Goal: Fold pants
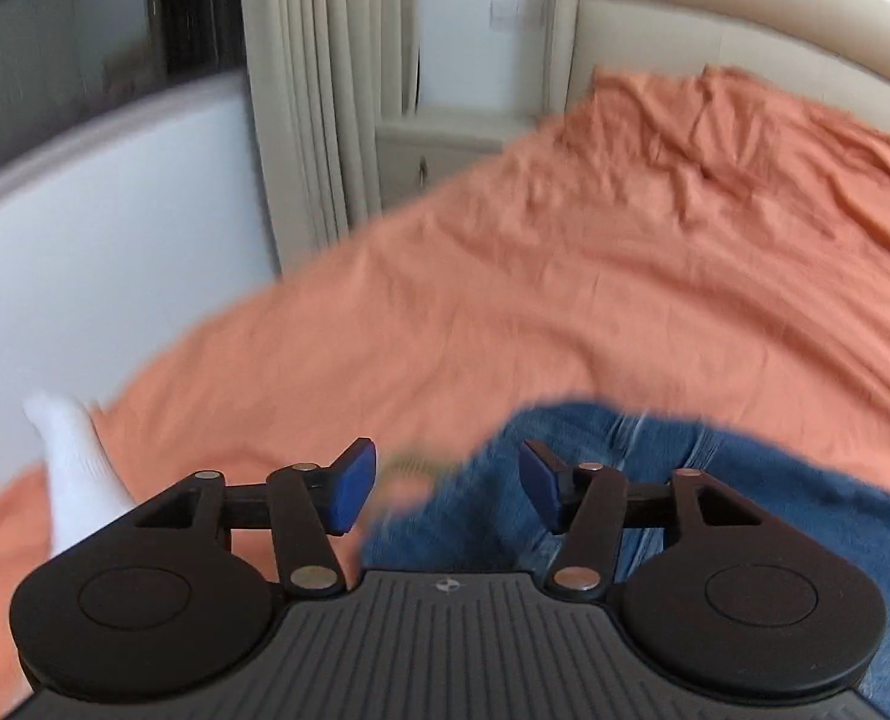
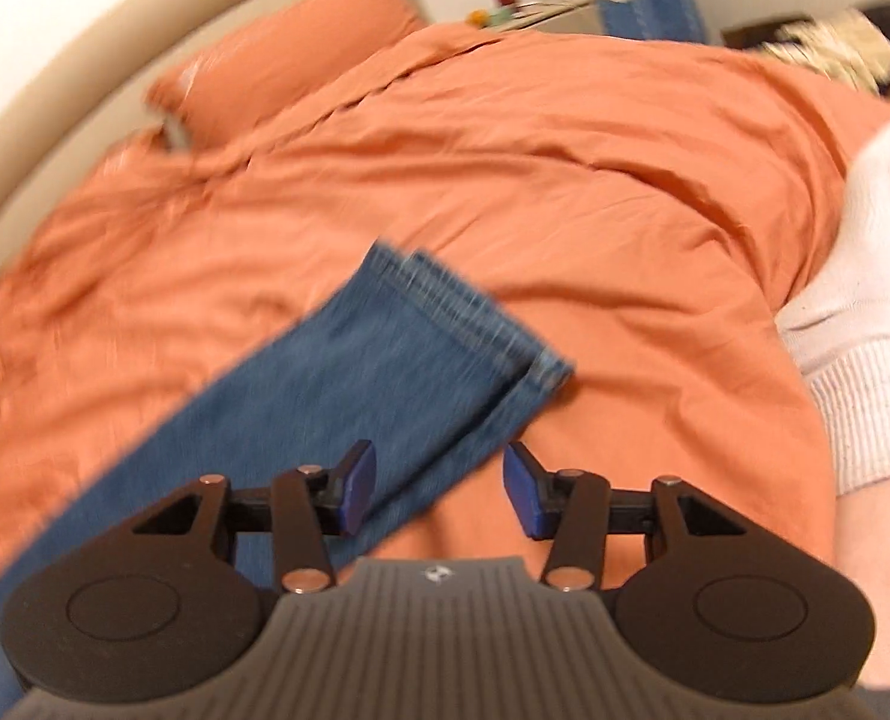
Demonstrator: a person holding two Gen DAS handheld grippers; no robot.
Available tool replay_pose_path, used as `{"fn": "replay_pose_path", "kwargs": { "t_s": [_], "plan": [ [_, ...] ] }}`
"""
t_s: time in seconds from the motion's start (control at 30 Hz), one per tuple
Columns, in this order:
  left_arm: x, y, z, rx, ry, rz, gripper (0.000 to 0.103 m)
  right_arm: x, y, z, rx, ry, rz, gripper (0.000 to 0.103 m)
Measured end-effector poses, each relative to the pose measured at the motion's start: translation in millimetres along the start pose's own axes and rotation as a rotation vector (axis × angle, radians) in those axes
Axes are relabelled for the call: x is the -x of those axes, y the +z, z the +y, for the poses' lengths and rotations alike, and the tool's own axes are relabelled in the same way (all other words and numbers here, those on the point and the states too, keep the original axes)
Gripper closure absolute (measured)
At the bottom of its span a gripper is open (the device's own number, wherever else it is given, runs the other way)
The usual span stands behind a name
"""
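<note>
Blue jeans (image 1: 655, 468) lie on an orange bed cover (image 1: 565, 276). In the left wrist view their upper part spreads to the lower right, and my left gripper (image 1: 448, 489) hangs open and empty just over its left edge. In the right wrist view the two stacked leg ends (image 2: 420, 348) run from the lower left up to the hems near the middle. My right gripper (image 2: 438, 492) is open and empty above the lower edge of the legs. Both views are blurred by motion.
A foot in a white sock shows in the left wrist view (image 1: 72, 468) and the right wrist view (image 2: 859, 300). An orange pillow (image 2: 288, 54), a beige headboard (image 2: 54, 90) and a cluttered bedside table (image 2: 529, 6) lie beyond. Curtains (image 1: 306, 90) hang by the bed.
</note>
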State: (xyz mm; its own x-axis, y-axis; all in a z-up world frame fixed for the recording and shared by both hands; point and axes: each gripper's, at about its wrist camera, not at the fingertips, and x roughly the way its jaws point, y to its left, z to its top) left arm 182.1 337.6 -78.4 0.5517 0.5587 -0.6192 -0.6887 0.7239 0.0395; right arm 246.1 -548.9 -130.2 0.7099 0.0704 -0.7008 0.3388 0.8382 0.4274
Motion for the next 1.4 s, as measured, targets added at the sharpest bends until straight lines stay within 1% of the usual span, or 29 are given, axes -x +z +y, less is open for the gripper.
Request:
{"fn": "replay_pose_path", "kwargs": {
  "t_s": [0.1, 0.13, 0.2, 0.23, 0.3, 0.33, 0.43, 0.47, 0.5, 0.53, 0.57, 0.6, 0.67, 0.7, 0.73, 0.77, 0.8, 0.83, 0.93, 1.0, 1.13, 1.17, 1.2, 1.23, 1.27, 1.3, 1.4],
  "plan": [
    [18, 3, -11, 0.003, -0.059, -0.014, 0.038, -12, 14, -17, -0.098, 0.021, -0.013, 0.064],
    [22, 2, -15, 0.009, -0.084, -0.007, 0.038, -18, 18, -23, -0.133, 0.027, -0.014, 0.065],
    [24, -3, -27, 0.007, -0.136, 0.022, 0.038, -30, 23, -33, -0.185, 0.043, -0.01, 0.07],
    [25, -8, -33, -0.003, -0.152, 0.037, 0.04, -36, 25, -37, -0.211, 0.058, -0.004, 0.071],
    [22, -18, -46, -0.032, -0.162, 0.06, 0.042, -47, 26, -42, -0.239, 0.077, 0.008, 0.072],
    [21, -23, -51, -0.048, -0.166, 0.069, 0.044, -54, 25, -45, -0.249, 0.078, 0.019, 0.072],
    [12, -35, -62, -0.068, -0.156, 0.113, 0.049, -73, 19, -53, -0.297, 0.085, 0.059, 0.072],
    [11, -39, -63, -0.071, -0.151, 0.123, 0.049, -77, 17, -56, -0.322, 0.095, 0.068, 0.08],
    [10, -42, -65, -0.079, -0.143, 0.123, 0.049, -78, 17, -57, -0.338, 0.099, 0.071, 0.098],
    [8, -44, -66, -0.085, -0.134, 0.122, 0.049, -77, 19, -56, -0.337, 0.11, 0.078, 0.101],
    [7, -44, -66, -0.085, -0.132, 0.123, 0.049, -72, 24, -53, -0.324, 0.119, 0.069, 0.101],
    [7, -45, -66, -0.085, -0.137, 0.124, 0.05, -63, 30, -49, -0.306, 0.136, 0.038, 0.102],
    [5, -44, -68, -0.096, -0.142, 0.126, 0.05, -33, 44, -35, -0.244, 0.228, -0.055, 0.102],
    [4, -44, -68, -0.102, -0.144, 0.125, 0.05, -19, 49, -27, -0.19, 0.247, -0.095, 0.103],
    [3, -45, -68, -0.102, -0.144, 0.126, 0.05, -7, 50, -22, -0.126, 0.234, -0.124, 0.103],
    [1, -45, -67, -0.098, -0.148, 0.13, 0.05, -6, 49, -22, -0.09, 0.204, -0.12, 0.103],
    [-1, -47, -66, -0.097, -0.152, 0.134, 0.05, -12, 45, -28, -0.087, 0.169, -0.092, 0.103],
    [-2, -48, -66, -0.099, -0.152, 0.135, 0.05, -21, 39, -38, -0.121, 0.138, -0.056, 0.103],
    [-3, -51, -67, -0.11, -0.157, 0.124, 0.05, -40, 23, -60, -0.168, 0.098, -0.032, 0.103],
    [-2, -52, -68, -0.115, -0.159, 0.119, 0.048, -51, 18, -64, -0.169, 0.081, -0.008, 0.103],
    [2, -50, -69, -0.124, -0.167, 0.109, 0.045, -61, 20, -61, -0.124, 0.053, 0.041, 0.103],
    [4, -48, -70, -0.13, -0.17, 0.102, 0.045, -58, 22, -58, -0.102, 0.046, 0.041, 0.097],
    [6, -45, -71, -0.137, -0.178, 0.093, 0.045, -54, 25, -53, -0.065, 0.035, 0.033, 0.079],
    [8, -42, -73, -0.144, -0.188, 0.083, 0.045, -49, 30, -46, -0.006, 0.005, 0.02, 0.07],
    [10, -39, -76, -0.153, -0.198, 0.077, 0.045, -42, 34, -40, 0.065, -0.026, 0.0, 0.065],
    [10, -36, -79, -0.165, -0.209, 0.077, 0.045, -39, 39, -34, 0.118, -0.035, -0.011, 0.066],
    [6, -29, -92, -0.202, -0.223, 0.083, 0.045, -40, 56, -13, 0.209, 0.016, 0.003, 0.066]
  ]
}}
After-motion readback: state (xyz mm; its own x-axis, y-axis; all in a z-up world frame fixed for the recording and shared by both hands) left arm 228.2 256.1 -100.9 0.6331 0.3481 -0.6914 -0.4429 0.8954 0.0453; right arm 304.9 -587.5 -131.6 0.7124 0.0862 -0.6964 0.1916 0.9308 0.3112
